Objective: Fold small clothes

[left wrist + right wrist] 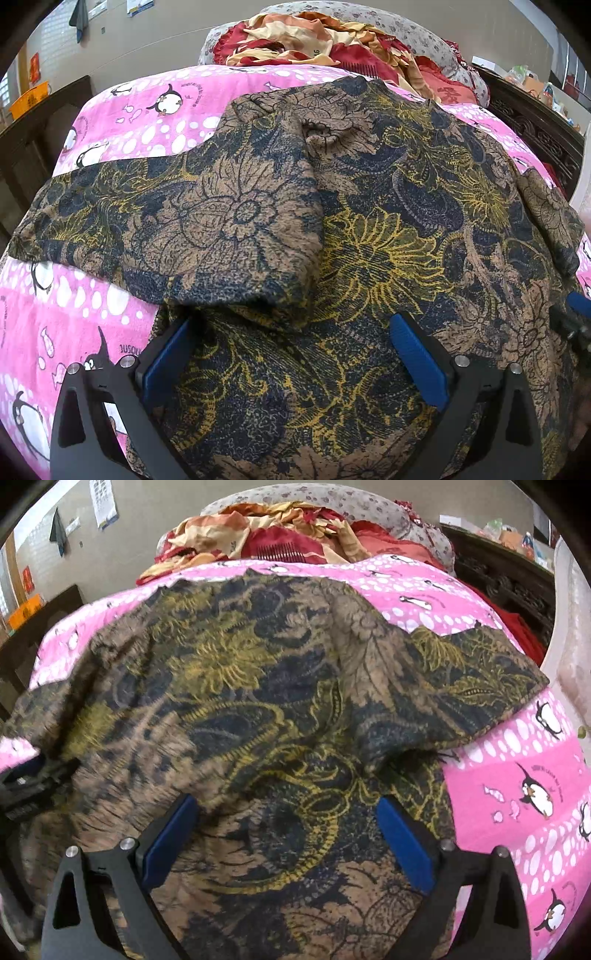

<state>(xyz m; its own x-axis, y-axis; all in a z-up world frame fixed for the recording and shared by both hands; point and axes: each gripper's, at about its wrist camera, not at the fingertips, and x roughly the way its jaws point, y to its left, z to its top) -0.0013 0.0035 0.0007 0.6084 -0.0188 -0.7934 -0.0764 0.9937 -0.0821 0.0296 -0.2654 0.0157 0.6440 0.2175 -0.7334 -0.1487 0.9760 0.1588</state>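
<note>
A brown, navy and yellow floral-print garment (362, 236) lies spread on a pink penguin-print blanket (140, 110). Its left sleeve is folded in over the body. My left gripper (291, 328) is open, jaws wide apart, hovering low over the garment's near left part. The right wrist view shows the same garment (258, 701) with its right sleeve (480, 675) lying out on the blanket (517, 775). My right gripper (288, 808) is open over the near right part. Each gripper shows at the edge of the other's view: the right one (576, 314), the left one (26, 782).
A heap of red and cream bedding (332, 40) and a grey flowered pillow (424, 40) lie at the far end of the bed. A dark carved wooden frame (535, 125) runs along the right. A cluttered shelf (535, 81) stands at the far right.
</note>
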